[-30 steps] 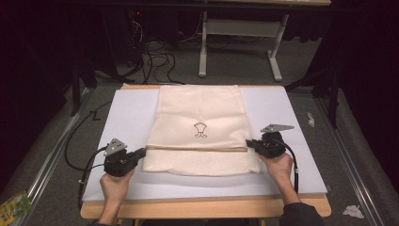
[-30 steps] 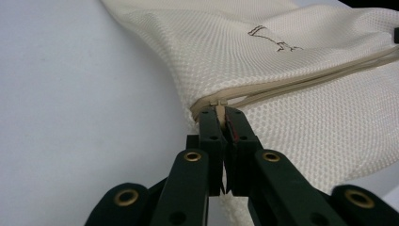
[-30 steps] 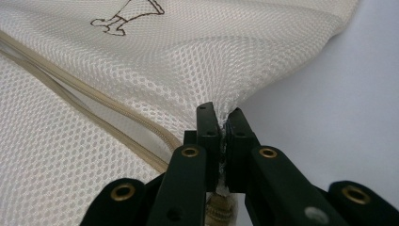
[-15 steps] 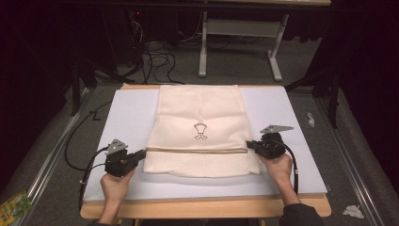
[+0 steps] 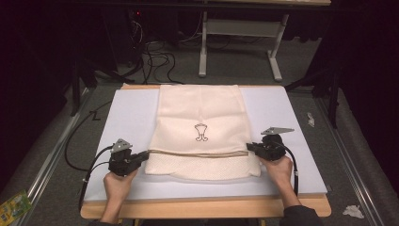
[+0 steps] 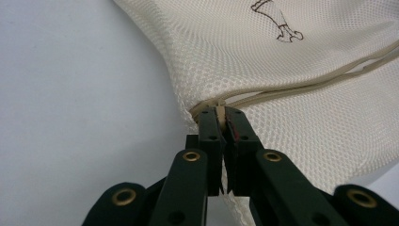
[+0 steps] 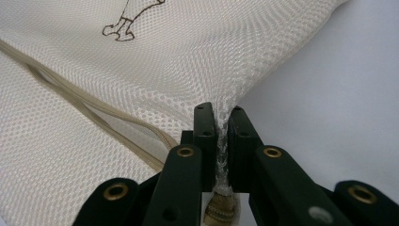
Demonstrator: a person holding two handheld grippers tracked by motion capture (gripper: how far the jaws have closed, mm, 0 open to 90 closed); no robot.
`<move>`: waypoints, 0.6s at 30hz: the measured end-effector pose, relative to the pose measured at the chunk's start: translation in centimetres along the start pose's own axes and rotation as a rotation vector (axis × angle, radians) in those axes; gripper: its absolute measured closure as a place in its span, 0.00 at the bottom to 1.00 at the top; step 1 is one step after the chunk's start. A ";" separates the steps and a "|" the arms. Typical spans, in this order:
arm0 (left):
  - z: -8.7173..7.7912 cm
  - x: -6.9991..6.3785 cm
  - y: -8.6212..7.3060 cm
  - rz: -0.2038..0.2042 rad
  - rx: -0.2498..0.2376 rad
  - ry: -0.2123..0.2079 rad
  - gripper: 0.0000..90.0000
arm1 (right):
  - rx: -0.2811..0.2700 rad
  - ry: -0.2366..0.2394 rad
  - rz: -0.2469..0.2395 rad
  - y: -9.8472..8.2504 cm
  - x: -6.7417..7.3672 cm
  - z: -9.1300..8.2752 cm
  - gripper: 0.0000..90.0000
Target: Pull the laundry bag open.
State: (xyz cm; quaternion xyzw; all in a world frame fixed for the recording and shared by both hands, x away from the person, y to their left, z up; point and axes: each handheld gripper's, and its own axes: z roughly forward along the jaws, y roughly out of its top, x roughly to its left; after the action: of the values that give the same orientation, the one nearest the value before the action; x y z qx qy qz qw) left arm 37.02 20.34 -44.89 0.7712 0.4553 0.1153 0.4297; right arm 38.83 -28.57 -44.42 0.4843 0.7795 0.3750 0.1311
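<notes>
Cream mesh bag (image 5: 202, 132) lies flat on the white mat (image 5: 291, 113) covering the desk. Left claw (image 5: 141, 157) clenched on the bag's left edge at the drawstring (image 6: 291, 87). Right claw (image 5: 250, 147), jaws having just eased slightly, pinches mesh at the right edge.

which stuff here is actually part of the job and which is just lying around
In the job:
- cream mesh bag, folded on the white board
- its drawstring cord
- left gripper, pinching the bag's left edge
- right gripper, pinching the right edge

Lying about:
- green packet on the floor
- crumpled scraps on the floor
- cables behind the table
</notes>
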 end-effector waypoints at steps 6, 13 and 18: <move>0.3 0.0 0.0 0.000 0.005 0.000 0.96 | 0.010 -0.003 -0.002 -0.2 0.0 0.3 0.88; 0.2 0.0 0.1 0.004 -0.009 0.000 0.91 | -0.004 -0.022 -0.003 -0.4 0.0 0.2 0.79; -0.2 -0.1 0.6 0.022 -0.039 0.009 0.85 | -0.035 -0.040 -0.007 -0.5 -0.1 -0.3 0.72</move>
State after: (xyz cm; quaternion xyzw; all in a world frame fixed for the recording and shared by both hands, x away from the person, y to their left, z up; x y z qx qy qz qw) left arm 37.15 20.24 -44.29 0.7669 0.4466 0.1324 0.4414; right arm 38.40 -28.87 -44.59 0.4867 0.7717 0.3784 0.1562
